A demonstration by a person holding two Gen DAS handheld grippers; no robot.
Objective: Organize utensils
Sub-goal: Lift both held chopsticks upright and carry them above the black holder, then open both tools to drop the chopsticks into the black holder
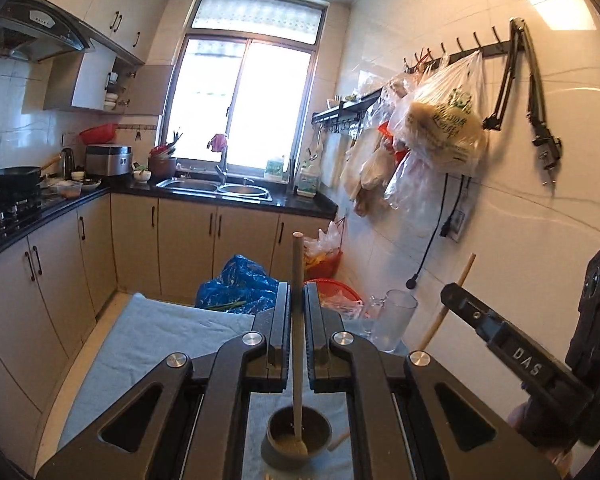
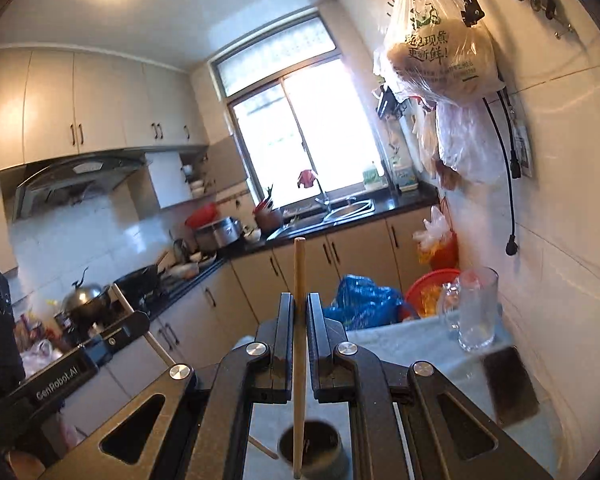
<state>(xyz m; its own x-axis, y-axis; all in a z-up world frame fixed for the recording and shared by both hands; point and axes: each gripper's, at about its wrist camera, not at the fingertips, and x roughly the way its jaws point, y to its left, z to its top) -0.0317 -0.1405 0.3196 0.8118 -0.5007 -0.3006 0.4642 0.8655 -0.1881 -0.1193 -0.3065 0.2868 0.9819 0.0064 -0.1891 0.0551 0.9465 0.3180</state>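
Both sets of fingers are clamped on upright chopsticks, left gripper (image 1: 297,316) and right gripper (image 2: 299,320); the dark cup (image 1: 298,438) sits directly below each stick's lower end

A bright window (image 1: 244,108) fills the upper centre — below it a double sink (image 1: 216,189). Blue bag (image 1: 240,284) at centre, printed plastic bag (image 1: 444,120) hanging upper right, wok (image 1: 16,178) far left.

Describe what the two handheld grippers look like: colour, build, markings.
Both are matte black with two flat, straight fingers, angular linkage arms with triangular cut-outs and silver round pivot bolts. The left gripper reads "GenRobot.AI" on its side; the right gripper shows "DAS" lettering. No cables or sleeves are visible.
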